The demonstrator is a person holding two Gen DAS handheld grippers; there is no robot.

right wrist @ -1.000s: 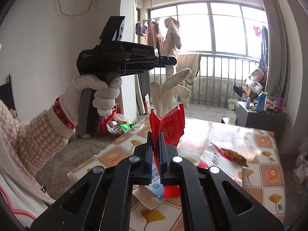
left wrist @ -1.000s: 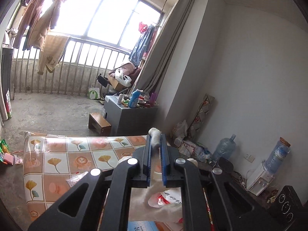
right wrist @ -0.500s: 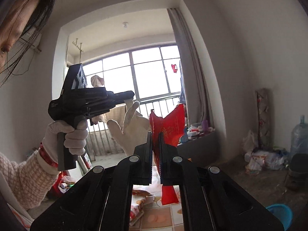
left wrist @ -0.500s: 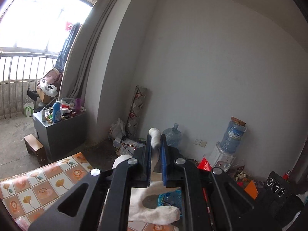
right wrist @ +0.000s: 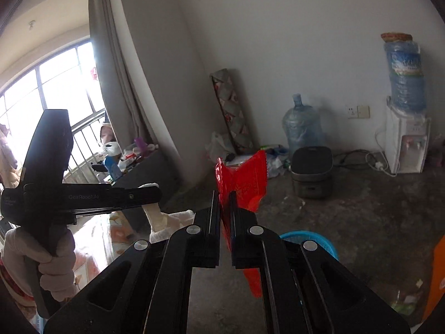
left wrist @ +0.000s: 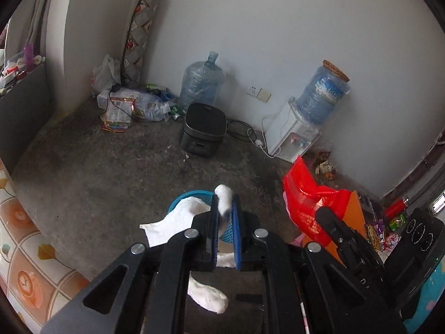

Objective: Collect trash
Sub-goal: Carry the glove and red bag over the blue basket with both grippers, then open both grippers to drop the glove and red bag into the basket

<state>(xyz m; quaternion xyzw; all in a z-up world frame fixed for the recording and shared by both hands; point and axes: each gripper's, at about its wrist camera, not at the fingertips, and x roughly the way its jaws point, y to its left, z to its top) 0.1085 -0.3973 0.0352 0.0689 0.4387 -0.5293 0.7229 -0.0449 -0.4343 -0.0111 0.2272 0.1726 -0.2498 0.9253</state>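
Dangling limp, white glove (left wrist: 178, 220); creased glossy red wrapper (right wrist: 244, 183).

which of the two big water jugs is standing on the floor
The clear water jug with the bare neck, just behind the black cooker. The other jug sits inverted on the white dispenser.

The glove (left wrist: 178, 218) is soft white cloth, the wrapper (right wrist: 244, 183) glossy red plastic film, the basket (left wrist: 185, 197) blue plastic mesh (floor (left wrist: 116, 178): rough, matt concrete).
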